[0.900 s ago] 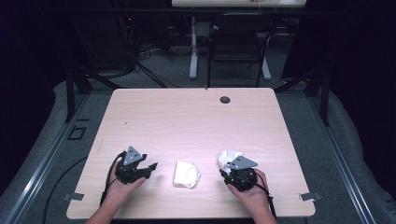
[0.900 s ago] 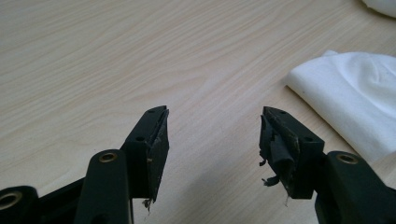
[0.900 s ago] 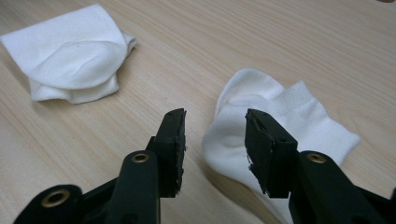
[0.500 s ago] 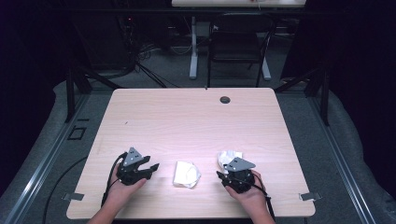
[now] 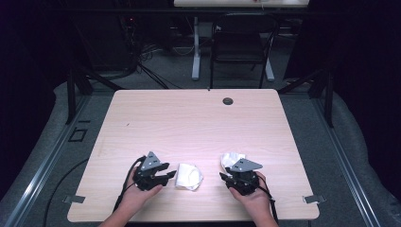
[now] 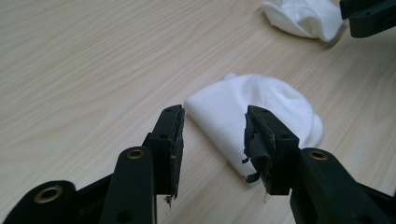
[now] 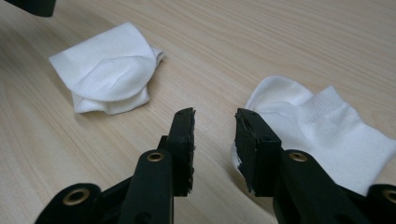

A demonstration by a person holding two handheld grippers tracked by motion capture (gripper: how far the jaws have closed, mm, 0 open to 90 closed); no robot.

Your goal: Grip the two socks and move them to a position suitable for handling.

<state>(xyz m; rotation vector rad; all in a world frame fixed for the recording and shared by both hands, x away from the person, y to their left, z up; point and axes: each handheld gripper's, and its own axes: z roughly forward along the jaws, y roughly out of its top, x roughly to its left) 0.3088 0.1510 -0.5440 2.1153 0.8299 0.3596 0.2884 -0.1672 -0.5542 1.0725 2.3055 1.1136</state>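
While both hands have drifted a little down the frame since the earlier high views, the table (image 5: 198,118) itself looks much the same — a broad pale wood top, bare apart from a small dark grommet (image 5: 228,101) near its far edge. At the lower middle of the high view lies a folded white sock (image 5: 188,176), and a second white sock (image 5: 231,160) lies flatter at the lower right. The left tool (image 5: 171,176) has crept up to the folded sock's left edge; in the left gripper view its jaws stand apart, released, with the sock's corner just beyond the tips and nothing pinched. The right tool (image 5: 226,177) sits at the near edge of the second sock, jaws likewise apart and empty — in the right gripper view the cloth lies beside the right-hand jaw, not between the two. I'd judge each hand is lining up for a pick. Nothing stands in the way; the socks lie well apart.
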